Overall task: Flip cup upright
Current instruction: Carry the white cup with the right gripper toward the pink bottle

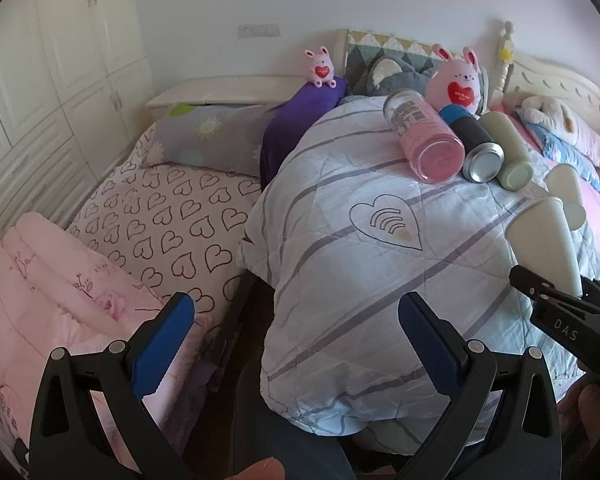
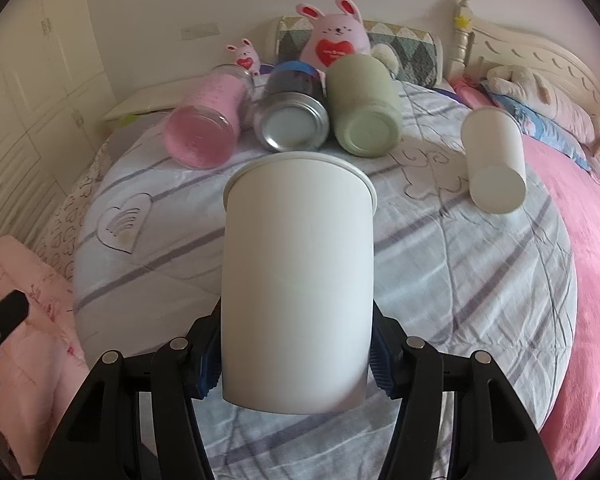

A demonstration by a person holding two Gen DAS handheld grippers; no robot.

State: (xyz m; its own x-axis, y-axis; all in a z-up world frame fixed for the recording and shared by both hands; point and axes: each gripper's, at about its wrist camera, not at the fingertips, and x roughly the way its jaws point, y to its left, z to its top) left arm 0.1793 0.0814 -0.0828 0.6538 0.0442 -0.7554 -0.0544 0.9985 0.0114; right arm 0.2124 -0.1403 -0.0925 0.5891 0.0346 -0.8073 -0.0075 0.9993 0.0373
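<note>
My right gripper (image 2: pixel 296 356) is shut on a white paper cup (image 2: pixel 296 280) near its base, holding it above the striped quilt with its rim pointing away from me. In the left wrist view the same cup (image 1: pixel 540 236) sticks up from the right gripper (image 1: pixel 556 292) at the right edge. A second white paper cup (image 2: pixel 496 160) lies on its side on the quilt to the right; it also shows in the left wrist view (image 1: pixel 568 192). My left gripper (image 1: pixel 296 340) is open and empty, low over the near edge of the bed.
A pink glass jar (image 2: pixel 204 120), a metal-bottomed can (image 2: pixel 290 116) and a pale green tumbler (image 2: pixel 364 108) lie side by side on the quilt (image 2: pixel 460 280). Pink bunny toys (image 2: pixel 336 36) and pillows sit behind. A folded pink blanket (image 1: pixel 40 288) lies at the left.
</note>
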